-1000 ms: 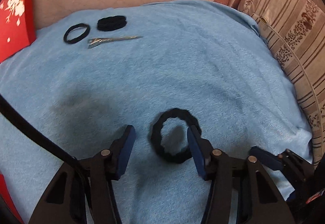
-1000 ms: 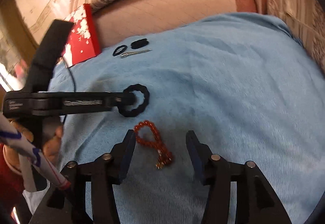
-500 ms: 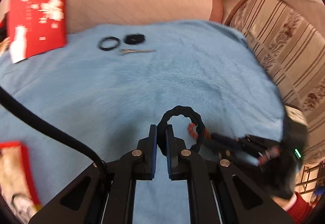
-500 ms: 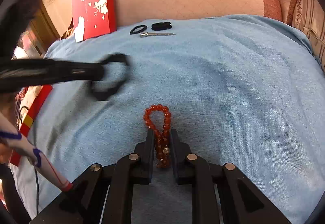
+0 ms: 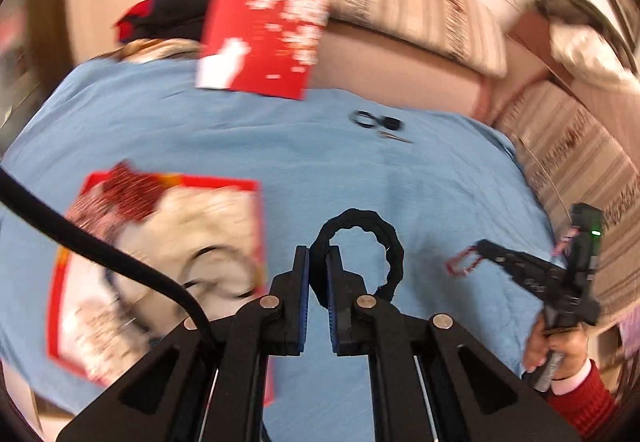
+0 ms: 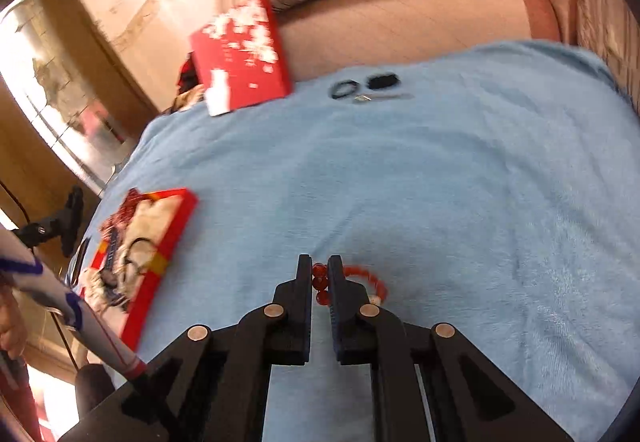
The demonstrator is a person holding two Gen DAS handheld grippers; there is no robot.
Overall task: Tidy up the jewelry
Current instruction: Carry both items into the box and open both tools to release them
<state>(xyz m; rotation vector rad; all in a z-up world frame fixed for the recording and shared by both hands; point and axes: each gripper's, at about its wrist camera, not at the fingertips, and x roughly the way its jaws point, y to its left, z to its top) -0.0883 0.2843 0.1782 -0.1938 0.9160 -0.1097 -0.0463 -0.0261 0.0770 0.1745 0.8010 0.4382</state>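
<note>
The left gripper [image 5: 318, 262] clamps a black ring [image 5: 360, 230], lifted above the blue blanket [image 5: 320, 169]. The right gripper [image 6: 320, 274] is pinched on a red bead bracelet [image 6: 360, 274], its far loop partly hidden behind one finger. Left of the blanket's middle an open red box [image 5: 256, 209] is blurred, its contents unreadable.
</note>
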